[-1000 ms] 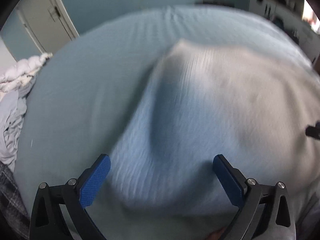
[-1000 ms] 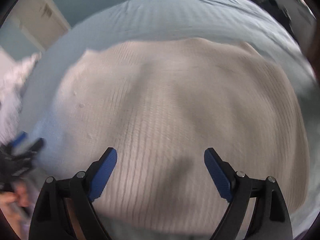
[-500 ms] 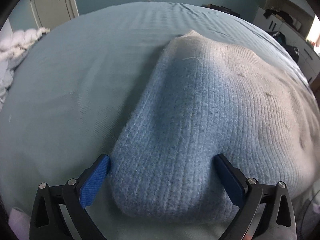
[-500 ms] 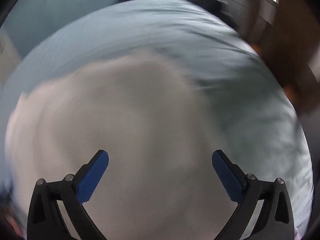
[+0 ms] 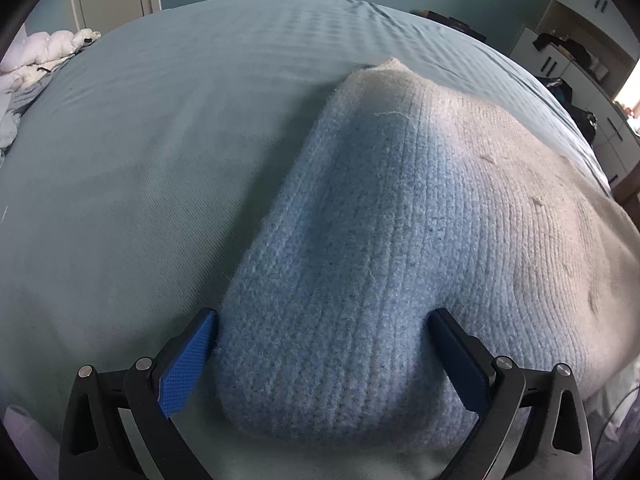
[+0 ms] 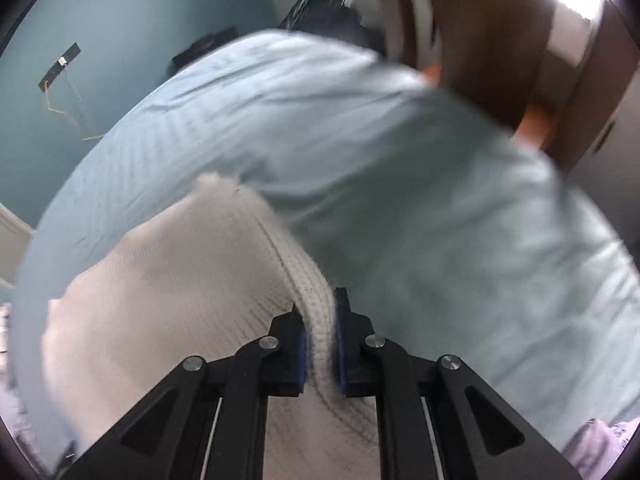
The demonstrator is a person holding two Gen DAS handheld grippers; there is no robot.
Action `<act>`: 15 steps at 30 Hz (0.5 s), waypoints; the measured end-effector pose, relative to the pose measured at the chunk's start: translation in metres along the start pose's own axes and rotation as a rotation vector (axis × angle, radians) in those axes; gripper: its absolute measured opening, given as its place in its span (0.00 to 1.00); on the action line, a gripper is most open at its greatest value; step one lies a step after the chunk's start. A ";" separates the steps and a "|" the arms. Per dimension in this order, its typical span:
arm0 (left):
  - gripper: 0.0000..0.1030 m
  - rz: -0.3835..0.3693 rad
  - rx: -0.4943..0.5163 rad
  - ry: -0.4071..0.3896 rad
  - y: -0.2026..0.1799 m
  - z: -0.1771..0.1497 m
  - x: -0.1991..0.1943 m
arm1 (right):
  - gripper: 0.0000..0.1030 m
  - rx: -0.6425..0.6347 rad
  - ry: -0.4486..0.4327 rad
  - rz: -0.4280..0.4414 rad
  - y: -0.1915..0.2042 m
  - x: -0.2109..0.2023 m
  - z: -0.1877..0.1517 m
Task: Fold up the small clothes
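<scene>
**Right tongs clamp the sweater's hem on the bed**

Here, spread over the pale blue bed sheet, lies a knitted sweater, its ribbed weave running from soft blue at the near end to cream farther off. It sits on the right-hand part of the bed as the left wrist camera sees it, with bare sheet stretching away to the left.

The left gripper points down at the near blue end of the knit with its jaws spread wide. The blue pads stand on either side of that rounded end, the left one just beside the fuzzy edge, and neither presses in (the cloth bulges freely between them), so nothing is gripped there.

The right gripper is clenched. Its jaws have pinched a thick ribbed band of the cream sweater, and the fold stands up between the pads as a narrow ridge. The view from that side is smeared with blur. To its right the sheet is bare.

At the far left of the bed a heap of white bedding is bunched up, and white drawers stand against the wall beyond the bed's right edge.
</scene>
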State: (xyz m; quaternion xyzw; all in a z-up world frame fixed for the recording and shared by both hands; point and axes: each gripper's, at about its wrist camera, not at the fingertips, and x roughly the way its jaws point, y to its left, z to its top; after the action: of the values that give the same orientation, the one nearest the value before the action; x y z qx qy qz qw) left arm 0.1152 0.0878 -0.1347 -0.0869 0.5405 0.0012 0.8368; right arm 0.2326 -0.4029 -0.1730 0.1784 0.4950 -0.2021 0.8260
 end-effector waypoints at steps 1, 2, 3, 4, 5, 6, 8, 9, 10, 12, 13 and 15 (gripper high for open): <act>1.00 0.000 0.000 -0.001 -0.001 0.001 0.001 | 0.07 -0.002 0.038 -0.029 0.004 0.019 0.006; 1.00 0.002 0.002 -0.001 -0.001 0.001 0.001 | 0.07 -0.005 0.097 -0.050 0.002 0.038 0.003; 1.00 0.003 0.005 -0.001 -0.002 0.001 0.001 | 0.07 -0.009 0.146 -0.056 -0.004 0.053 -0.003; 1.00 0.005 0.009 0.001 -0.002 -0.003 -0.006 | 0.07 -0.010 0.168 -0.049 -0.012 0.059 -0.007; 1.00 0.008 0.012 0.005 -0.002 -0.002 -0.008 | 0.08 -0.011 0.175 -0.040 -0.011 0.062 -0.006; 1.00 0.010 0.013 0.015 0.000 0.001 -0.007 | 0.14 0.010 0.161 -0.041 -0.014 0.056 -0.003; 1.00 0.014 0.012 0.038 -0.001 0.005 -0.007 | 0.41 0.089 0.152 -0.048 -0.022 0.048 0.010; 1.00 0.019 0.012 0.055 -0.002 0.008 -0.007 | 0.58 0.158 0.129 -0.029 -0.033 0.038 0.016; 1.00 0.025 0.015 0.068 -0.003 0.011 -0.007 | 0.64 0.209 0.097 0.009 -0.041 0.029 0.022; 1.00 0.045 0.026 0.092 -0.007 0.017 -0.008 | 0.75 0.258 0.083 0.082 -0.047 0.023 0.042; 1.00 0.055 0.034 0.098 -0.009 0.019 -0.008 | 0.75 0.225 0.115 0.123 -0.044 0.029 0.057; 1.00 0.080 0.062 0.110 -0.014 0.023 -0.009 | 0.75 0.095 0.212 0.202 -0.014 0.042 0.081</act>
State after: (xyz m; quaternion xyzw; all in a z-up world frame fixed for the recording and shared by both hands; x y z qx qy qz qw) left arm 0.1338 0.0779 -0.1152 -0.0392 0.5885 0.0132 0.8074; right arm 0.3042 -0.4614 -0.1753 0.2864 0.5487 -0.1210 0.7760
